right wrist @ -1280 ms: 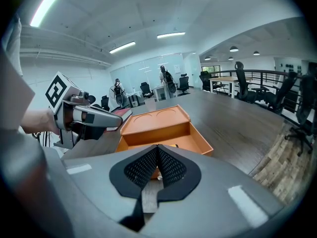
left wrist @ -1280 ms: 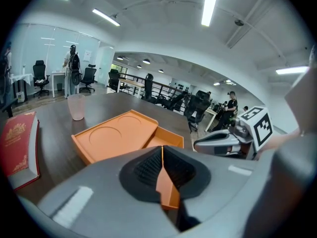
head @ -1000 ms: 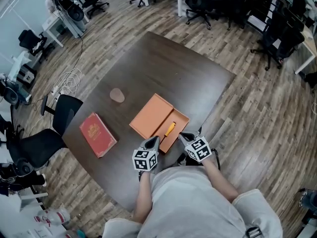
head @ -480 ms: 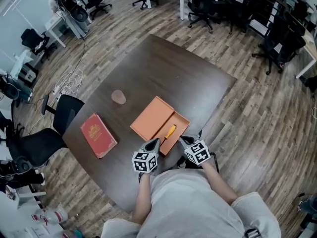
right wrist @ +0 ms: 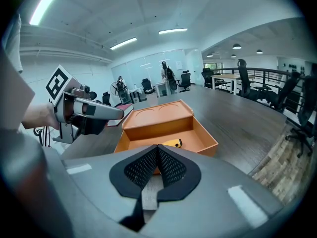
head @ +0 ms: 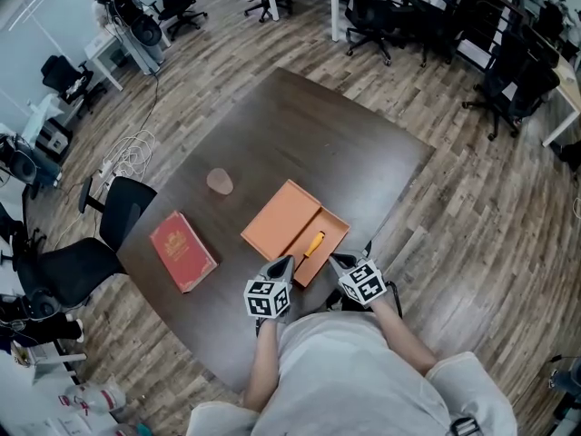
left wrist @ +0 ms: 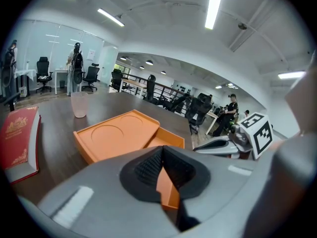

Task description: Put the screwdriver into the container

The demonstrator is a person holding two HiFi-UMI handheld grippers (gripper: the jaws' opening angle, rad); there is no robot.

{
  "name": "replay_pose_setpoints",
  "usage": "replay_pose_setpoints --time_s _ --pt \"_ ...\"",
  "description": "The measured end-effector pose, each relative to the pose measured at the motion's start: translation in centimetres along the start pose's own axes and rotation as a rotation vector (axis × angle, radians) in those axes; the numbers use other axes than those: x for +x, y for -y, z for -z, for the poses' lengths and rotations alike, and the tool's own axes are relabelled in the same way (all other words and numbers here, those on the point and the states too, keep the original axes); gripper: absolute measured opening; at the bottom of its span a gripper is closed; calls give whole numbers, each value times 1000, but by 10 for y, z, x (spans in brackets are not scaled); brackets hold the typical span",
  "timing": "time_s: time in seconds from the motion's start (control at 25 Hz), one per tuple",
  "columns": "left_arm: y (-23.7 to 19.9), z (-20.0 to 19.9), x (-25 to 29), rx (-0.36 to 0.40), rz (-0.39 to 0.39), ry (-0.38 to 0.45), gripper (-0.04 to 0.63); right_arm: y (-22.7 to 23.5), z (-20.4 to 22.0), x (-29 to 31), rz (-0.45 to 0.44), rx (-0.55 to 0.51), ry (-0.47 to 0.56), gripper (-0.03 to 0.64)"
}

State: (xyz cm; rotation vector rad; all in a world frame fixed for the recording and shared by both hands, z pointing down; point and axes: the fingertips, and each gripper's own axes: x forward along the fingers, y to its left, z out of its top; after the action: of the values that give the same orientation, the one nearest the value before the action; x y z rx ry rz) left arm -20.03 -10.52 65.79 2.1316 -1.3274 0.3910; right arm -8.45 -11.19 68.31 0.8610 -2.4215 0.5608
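The screwdriver (head: 312, 242) is seen inside the container (head: 277, 214). Beside it, the left claw (head: 284, 262) and right claw (head: 334, 259) are held together, empty. The container could be shifted by a stray nudge.

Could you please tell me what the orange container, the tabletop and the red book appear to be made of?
The orange container looks like matt moulded plastic: even colour, pressed circular recesses. The tabletop seems dark wood or laminate, with faint grain and soft sheen. The red book looks a hardback, its cover cloth or coated board, with gold-looking print.

Wood floor (head: 472, 207), black office chairs (head: 368, 12)
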Motion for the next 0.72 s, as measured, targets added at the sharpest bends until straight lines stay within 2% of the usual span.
replay_pose_setpoints --time_s 0.72 --pt "5 4 0 3 3 -12 55 0 6 -3 -9 9 -10 2"
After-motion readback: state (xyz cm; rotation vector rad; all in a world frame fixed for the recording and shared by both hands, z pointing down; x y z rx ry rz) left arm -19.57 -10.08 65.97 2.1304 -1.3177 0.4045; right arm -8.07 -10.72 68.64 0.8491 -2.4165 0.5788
